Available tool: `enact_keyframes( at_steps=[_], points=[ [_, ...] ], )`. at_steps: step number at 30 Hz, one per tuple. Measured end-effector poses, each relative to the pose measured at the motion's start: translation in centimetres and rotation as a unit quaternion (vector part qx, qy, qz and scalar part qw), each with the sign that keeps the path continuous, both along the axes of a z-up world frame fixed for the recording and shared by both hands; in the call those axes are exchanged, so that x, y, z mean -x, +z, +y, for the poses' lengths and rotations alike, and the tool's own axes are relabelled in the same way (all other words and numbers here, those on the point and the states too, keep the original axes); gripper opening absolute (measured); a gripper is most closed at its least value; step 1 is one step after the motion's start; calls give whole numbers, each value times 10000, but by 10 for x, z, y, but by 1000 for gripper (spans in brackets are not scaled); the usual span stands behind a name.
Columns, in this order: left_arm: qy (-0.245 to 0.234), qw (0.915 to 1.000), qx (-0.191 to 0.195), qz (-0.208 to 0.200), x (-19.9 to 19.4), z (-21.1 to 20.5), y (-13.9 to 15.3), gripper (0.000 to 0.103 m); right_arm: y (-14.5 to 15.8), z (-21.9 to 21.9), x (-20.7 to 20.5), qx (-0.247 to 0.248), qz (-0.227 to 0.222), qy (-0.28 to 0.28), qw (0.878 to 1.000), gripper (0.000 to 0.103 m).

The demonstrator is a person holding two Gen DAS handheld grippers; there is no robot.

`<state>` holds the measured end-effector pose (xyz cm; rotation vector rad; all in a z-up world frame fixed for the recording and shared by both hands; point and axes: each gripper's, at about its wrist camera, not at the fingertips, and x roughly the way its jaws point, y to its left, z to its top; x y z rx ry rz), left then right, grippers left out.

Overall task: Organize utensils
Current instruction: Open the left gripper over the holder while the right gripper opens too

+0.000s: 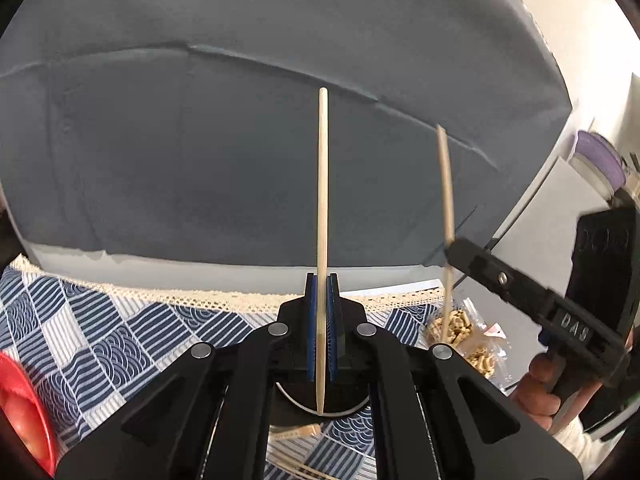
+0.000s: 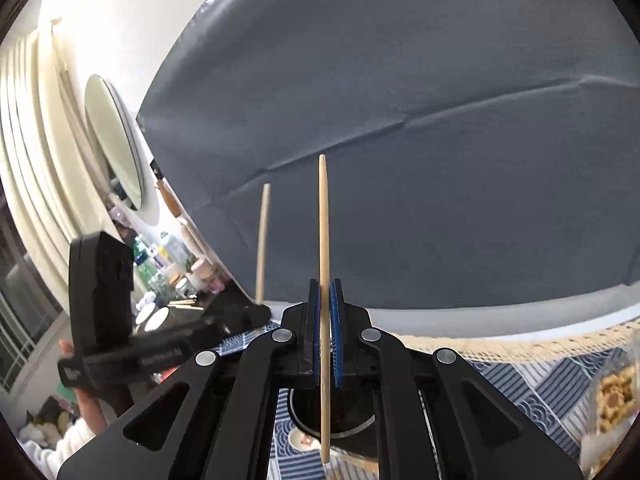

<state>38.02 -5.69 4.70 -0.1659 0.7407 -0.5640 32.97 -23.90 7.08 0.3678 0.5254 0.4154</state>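
My left gripper (image 1: 322, 280) is shut on a wooden chopstick (image 1: 323, 184) that stands upright between its blue pads; its lower tip hangs over a round black holder (image 1: 344, 400) below. My right gripper (image 2: 325, 286) is shut on a second chopstick (image 2: 324, 232), also upright, with its lower end over a black holder (image 2: 352, 416). In the left wrist view the right gripper (image 1: 452, 248) shows at the right with its chopstick (image 1: 446, 184). In the right wrist view the left gripper (image 2: 262, 312) shows at the left with its chopstick (image 2: 262, 240).
A blue and white patterned tablecloth (image 1: 100, 320) with a lace edge covers the table. A grey backdrop (image 1: 240, 140) hangs behind. A red bowl (image 1: 20, 408) sits at the left, a snack bag (image 1: 468, 340) at the right. Loose wooden sticks (image 1: 304, 468) lie below the grippers.
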Motion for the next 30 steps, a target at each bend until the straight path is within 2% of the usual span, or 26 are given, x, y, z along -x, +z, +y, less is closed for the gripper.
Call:
enact_keyframes(
  at_steps=[6,12,18,22,26,28,30],
  points=[
    [-55,9993,-206,-321,-7,-19,-11,5,-19,6,-26,152,23,48,9999,5],
    [-102,9996,-41,-249,-12,-26,-34,5,-39,9,-39,153,189,57,9997,5],
    [-135,9997,-86,-199,-3,-29,-48,5,-56,11,-41,292,417,95,9987,5],
    [-173,9990,-318,-258,8,-38,-48,5,-58,18,-35,634,401,217,9969,5],
    [-205,9984,-453,-252,20,-39,-47,5,-56,21,-21,721,396,242,9963,6],
    [-189,9982,-488,-291,28,-38,-43,7,-54,19,-15,725,411,117,9965,8],
    [-195,9979,-524,-338,36,-37,-40,18,-51,16,-9,764,430,4,9961,9]
  ],
)
